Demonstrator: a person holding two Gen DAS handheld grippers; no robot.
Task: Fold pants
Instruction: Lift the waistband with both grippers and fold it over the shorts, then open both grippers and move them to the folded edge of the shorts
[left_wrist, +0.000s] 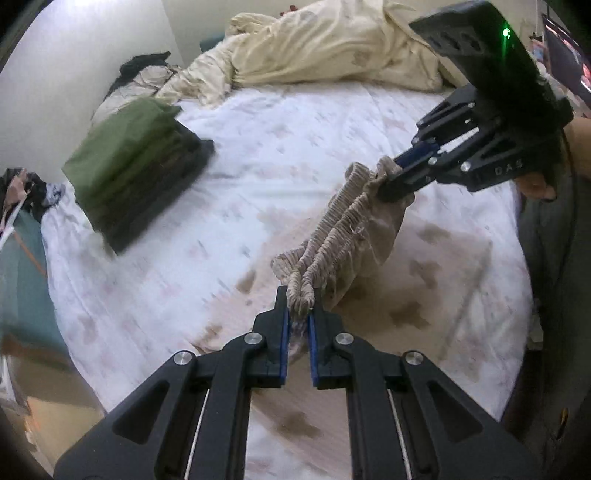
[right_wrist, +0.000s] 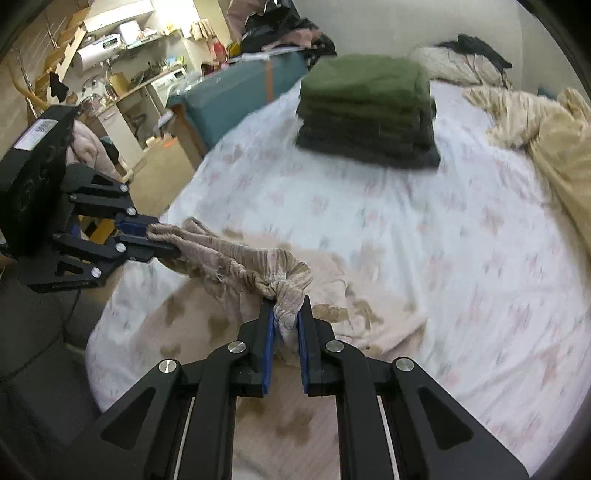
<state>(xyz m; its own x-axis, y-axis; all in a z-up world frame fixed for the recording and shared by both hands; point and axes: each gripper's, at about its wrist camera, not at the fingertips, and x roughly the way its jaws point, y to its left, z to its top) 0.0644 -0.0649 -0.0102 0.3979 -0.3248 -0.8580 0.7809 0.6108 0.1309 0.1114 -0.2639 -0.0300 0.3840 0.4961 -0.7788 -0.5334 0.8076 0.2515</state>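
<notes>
Beige patterned pants (left_wrist: 354, 236) hang over the bed, held by their gathered elastic waistband, which stretches between both grippers. My left gripper (left_wrist: 300, 295) is shut on one end of the waistband. My right gripper (left_wrist: 388, 177) is shut on the other end, up and to the right. In the right wrist view, my right gripper (right_wrist: 286, 302) pinches the waistband, the pants (right_wrist: 229, 266) run left to my left gripper (right_wrist: 159, 236), and the legs lie below on the bed.
The bed sheet (left_wrist: 295, 147) is white with faint print. A stack of folded green and dark clothes (left_wrist: 136, 166) sits at the far left; it also shows in the right wrist view (right_wrist: 369, 107). A crumpled cream blanket (left_wrist: 325, 48) lies at the back.
</notes>
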